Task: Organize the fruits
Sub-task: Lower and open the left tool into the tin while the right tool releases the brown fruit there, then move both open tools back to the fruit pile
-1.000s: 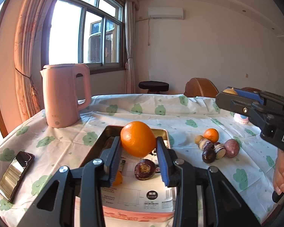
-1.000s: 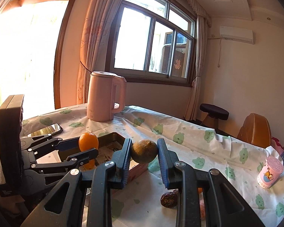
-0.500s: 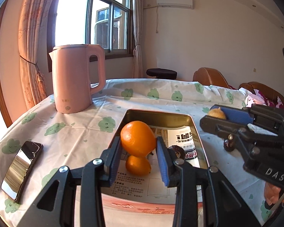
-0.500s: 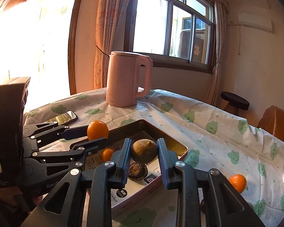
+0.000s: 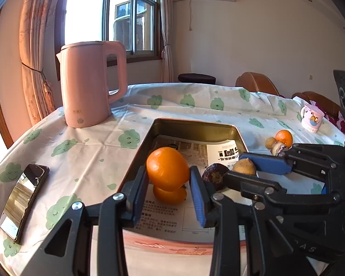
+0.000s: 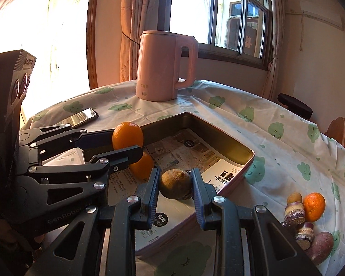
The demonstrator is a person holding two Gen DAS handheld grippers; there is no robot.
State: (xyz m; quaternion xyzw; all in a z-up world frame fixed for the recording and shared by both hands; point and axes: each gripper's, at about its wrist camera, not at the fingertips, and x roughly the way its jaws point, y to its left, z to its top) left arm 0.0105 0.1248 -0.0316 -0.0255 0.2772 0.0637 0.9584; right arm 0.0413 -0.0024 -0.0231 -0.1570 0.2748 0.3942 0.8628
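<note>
Left gripper pinches an orange between its blue pads, long axis tilted slightly off upright, held over the paper-lined tray directly above a second orange. Right gripper clamps a brown fruit, long axis crosswise, stem nub pointing up, over the tray's near edge.
</note>
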